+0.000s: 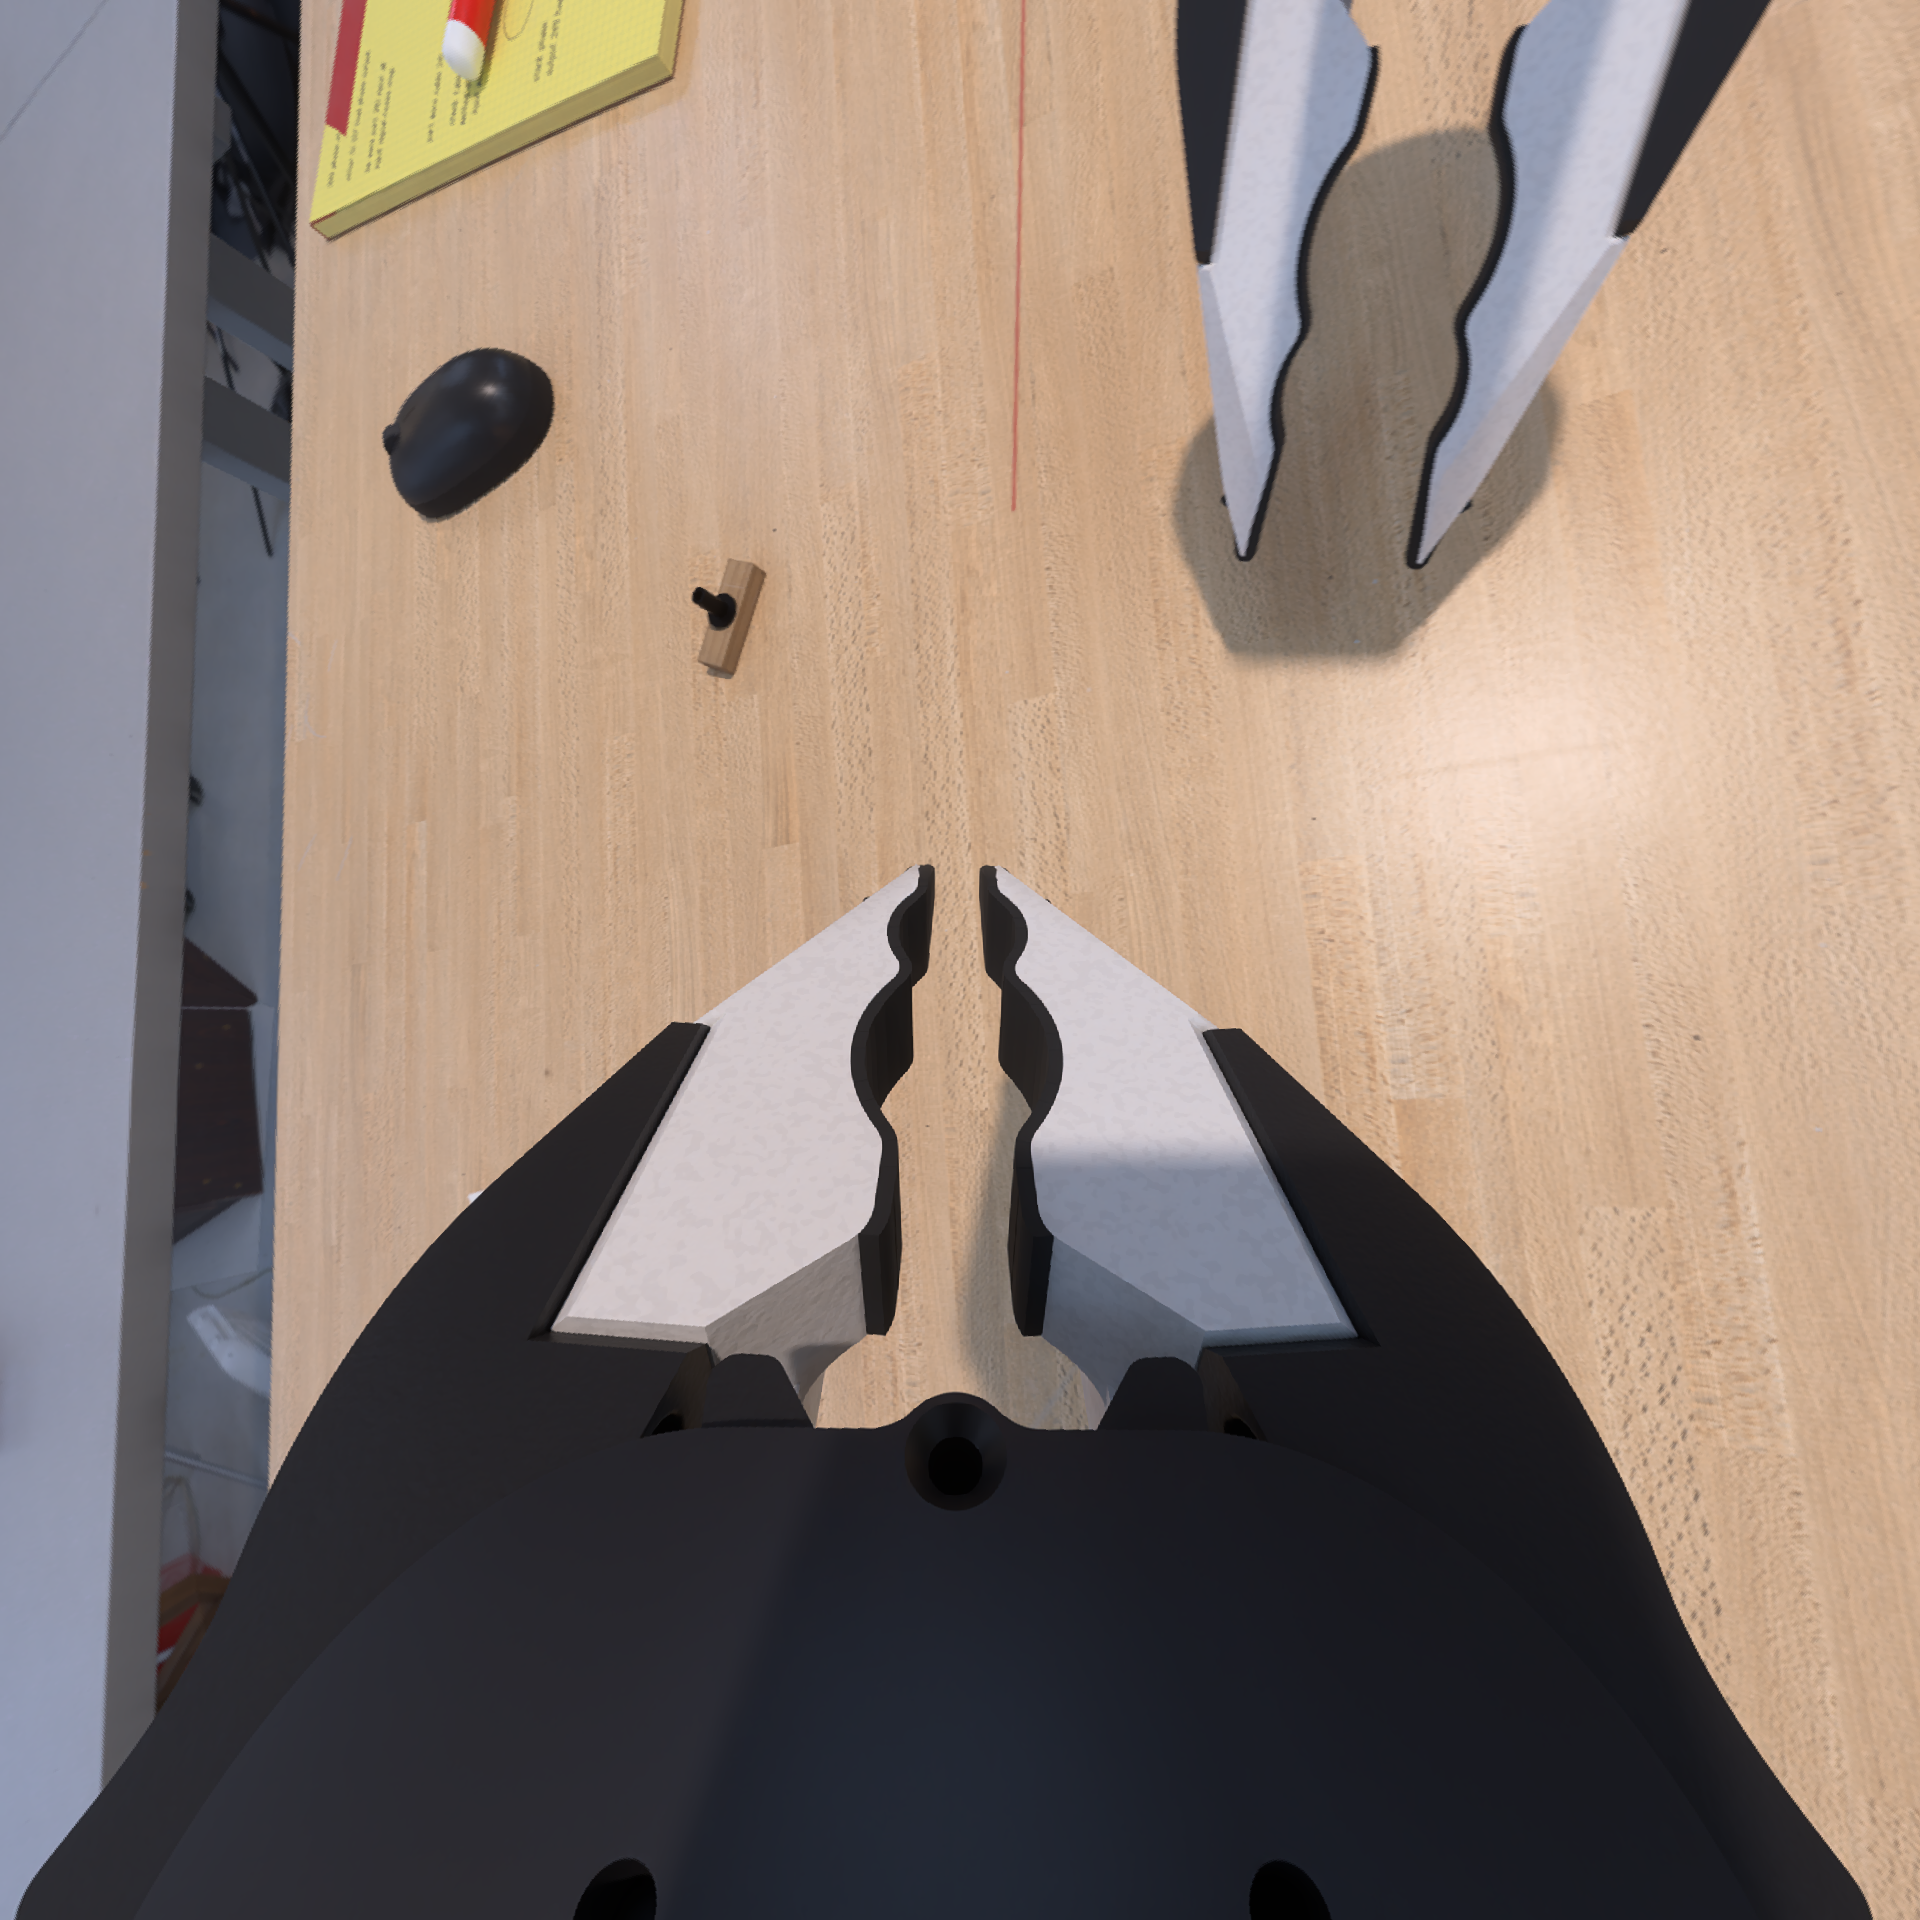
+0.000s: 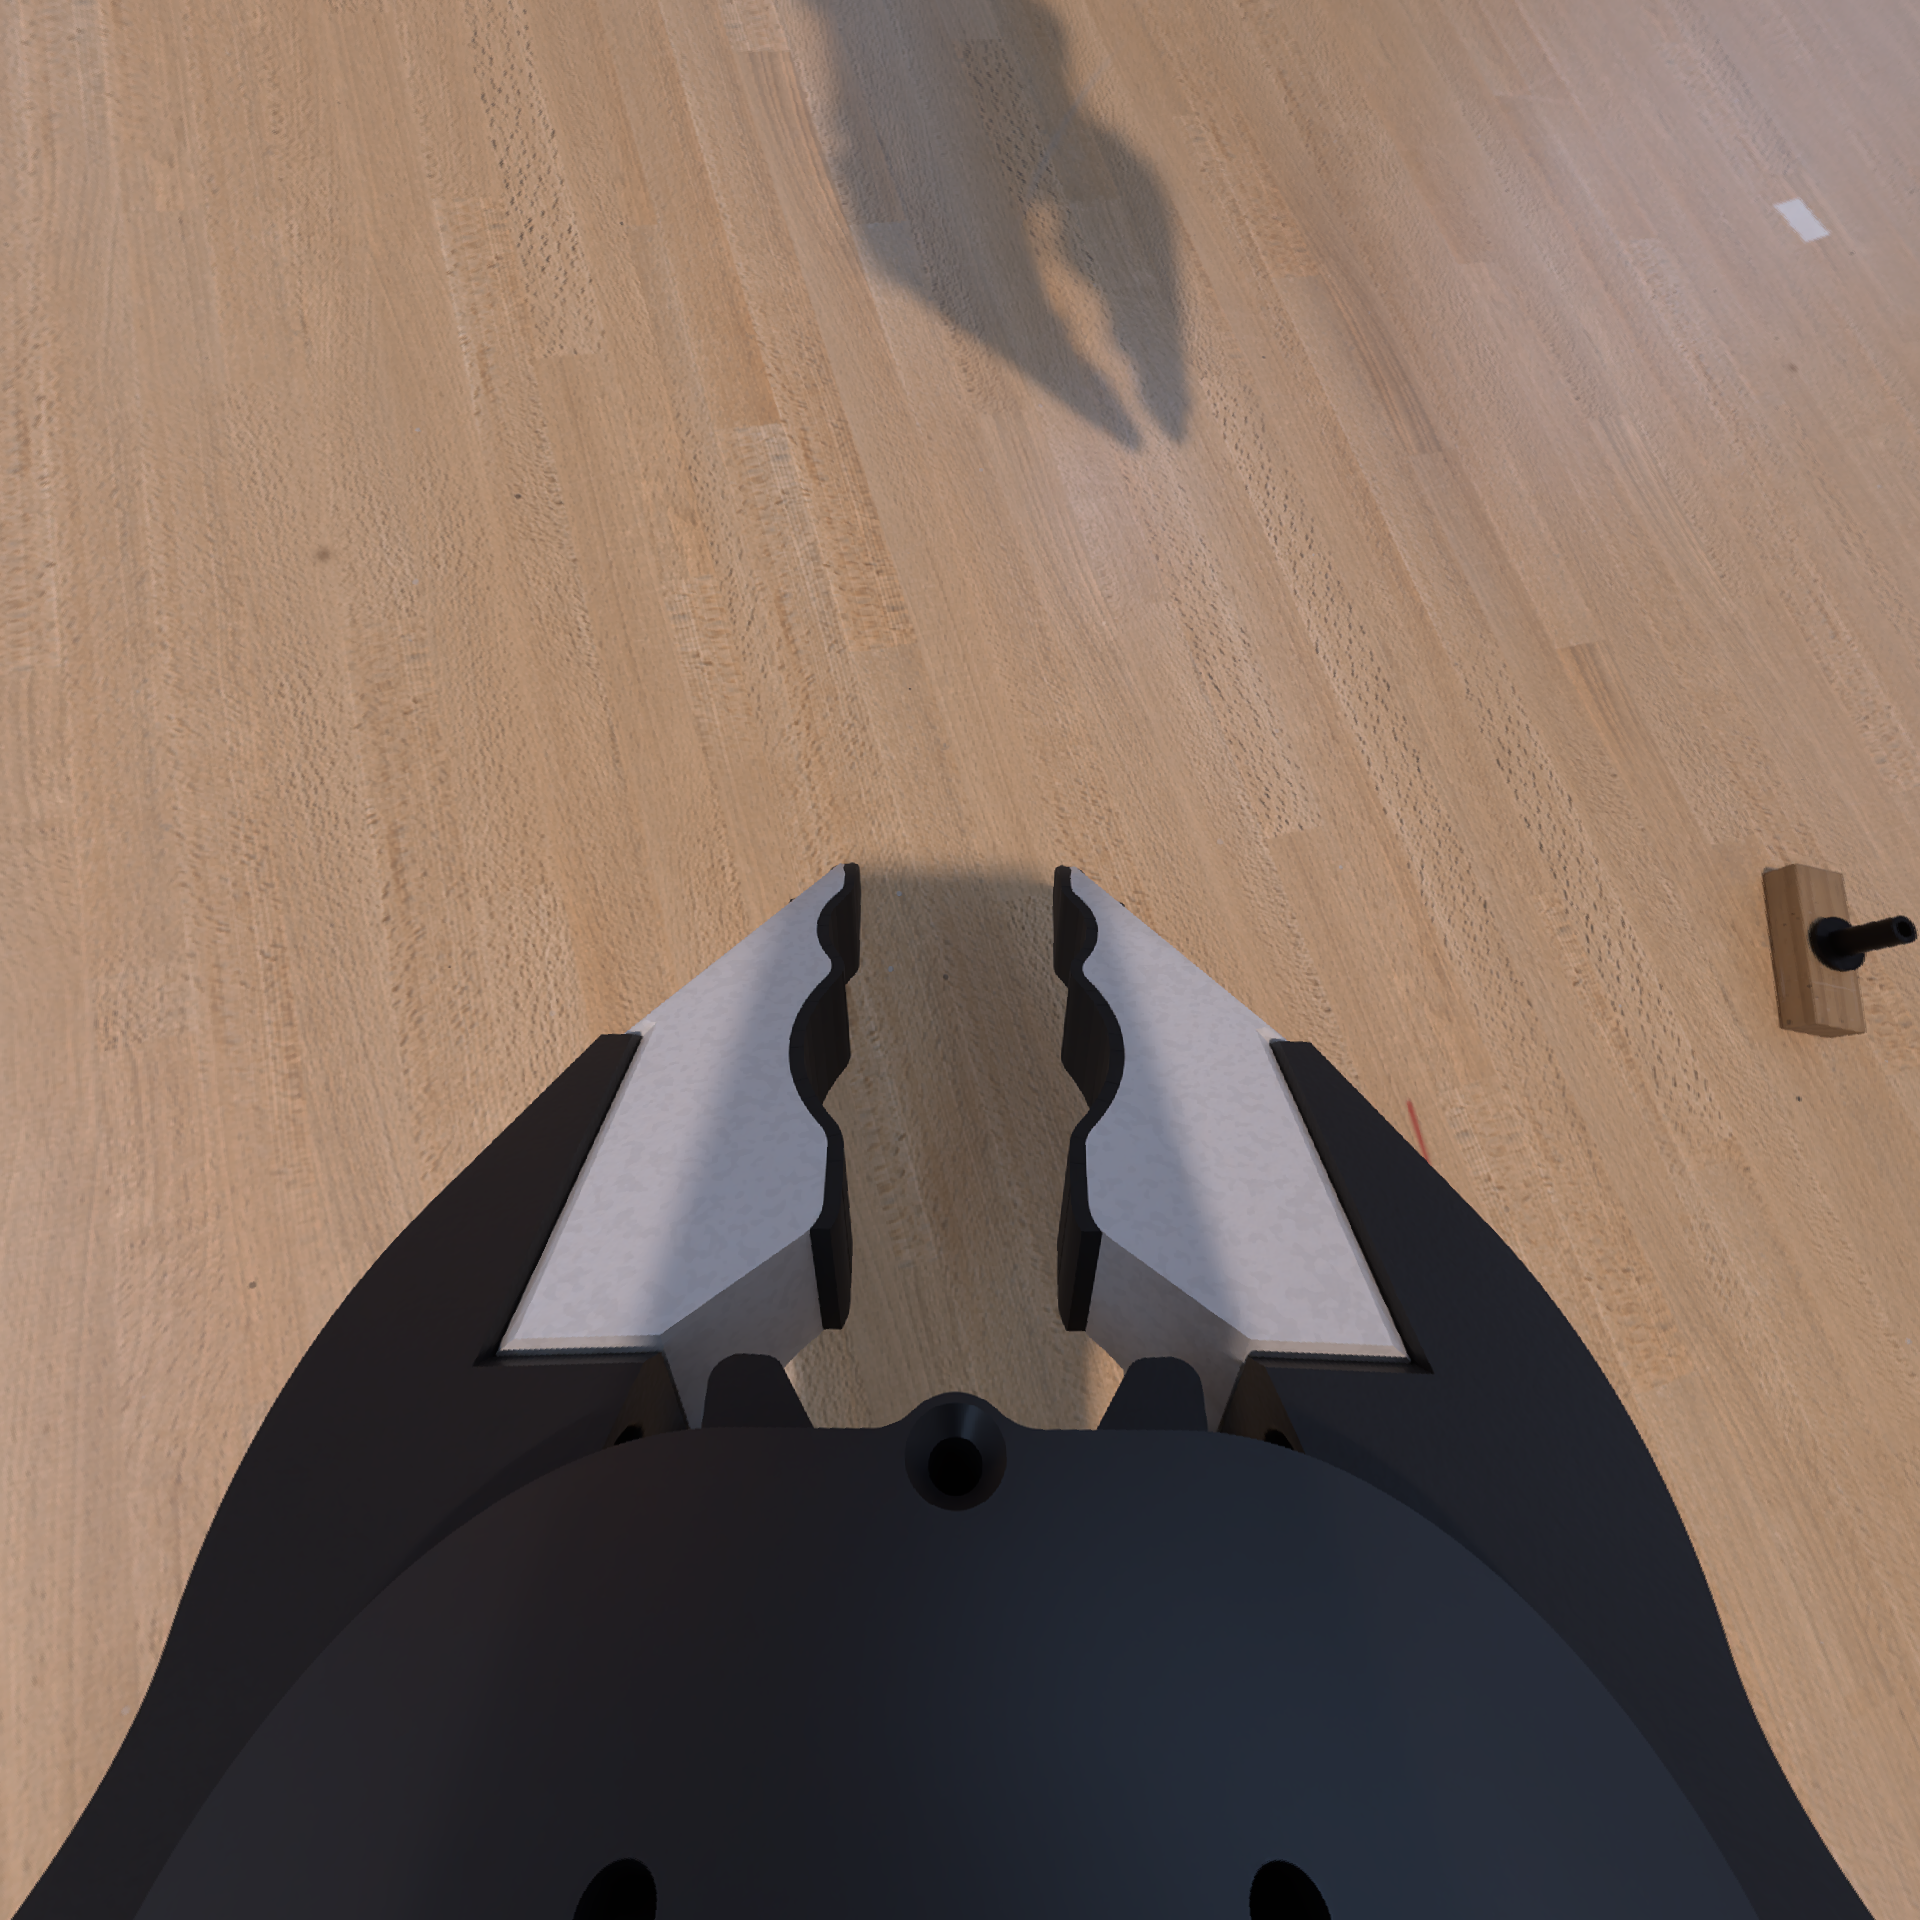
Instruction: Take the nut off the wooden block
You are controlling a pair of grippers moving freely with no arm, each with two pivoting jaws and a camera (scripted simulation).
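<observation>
Nut (image 1: 711,600) on a black bolt through the small wooden block (image 1: 731,616), resting on the worktop (image 1: 831,416) near its left edge, well apart from both tools; yellow pad (image 1: 499,114) far off, dark rounded object (image 1: 470,431) just beyond the block; left tool (image 1: 956,871) narrow, nearly closed, empty; right tool (image 2: 956,869) moderately parted, empty, low over bare worktop
</observation>
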